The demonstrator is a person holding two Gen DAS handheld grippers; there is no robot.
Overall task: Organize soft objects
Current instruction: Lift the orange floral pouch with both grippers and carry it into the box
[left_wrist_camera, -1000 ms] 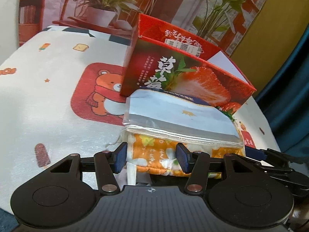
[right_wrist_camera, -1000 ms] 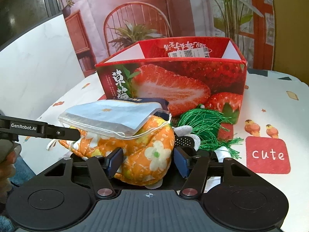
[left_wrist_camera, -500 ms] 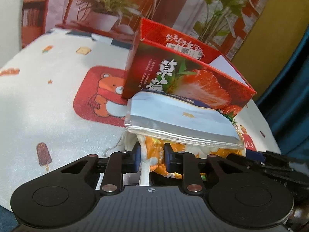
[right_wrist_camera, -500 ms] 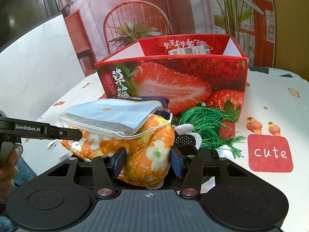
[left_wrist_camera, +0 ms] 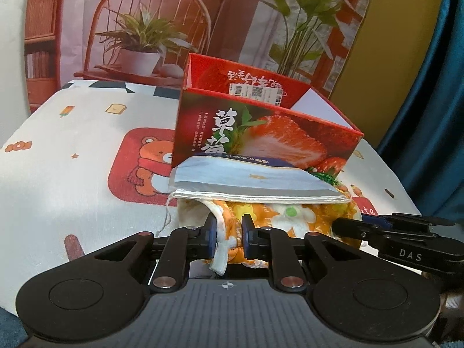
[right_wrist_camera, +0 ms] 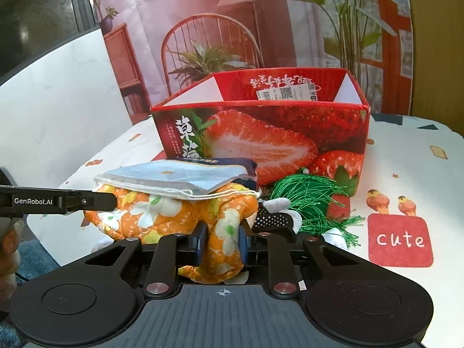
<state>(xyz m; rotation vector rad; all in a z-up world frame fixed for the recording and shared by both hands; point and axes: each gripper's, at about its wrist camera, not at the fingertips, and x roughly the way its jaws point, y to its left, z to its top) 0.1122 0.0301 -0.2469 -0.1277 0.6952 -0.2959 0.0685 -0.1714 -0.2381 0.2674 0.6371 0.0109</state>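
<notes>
From the left wrist: the left gripper (left_wrist_camera: 229, 233) pinches the white-edged end of one orange floral quilted cloth (left_wrist_camera: 290, 217), bunched directly ahead of it. One pale blue pouch (left_wrist_camera: 246, 178) lies on top of the cloth; one open strawberry box (left_wrist_camera: 261, 133) stands just beyond on the table (left_wrist_camera: 58, 159).

From the right wrist: the right gripper (right_wrist_camera: 221, 239) pinches a fold at the other end of the same cloth (right_wrist_camera: 162, 214). One green tassel bundle (right_wrist_camera: 307, 194) lies ahead and to its right, beside one black-dotted white glove (right_wrist_camera: 275, 216).
</notes>
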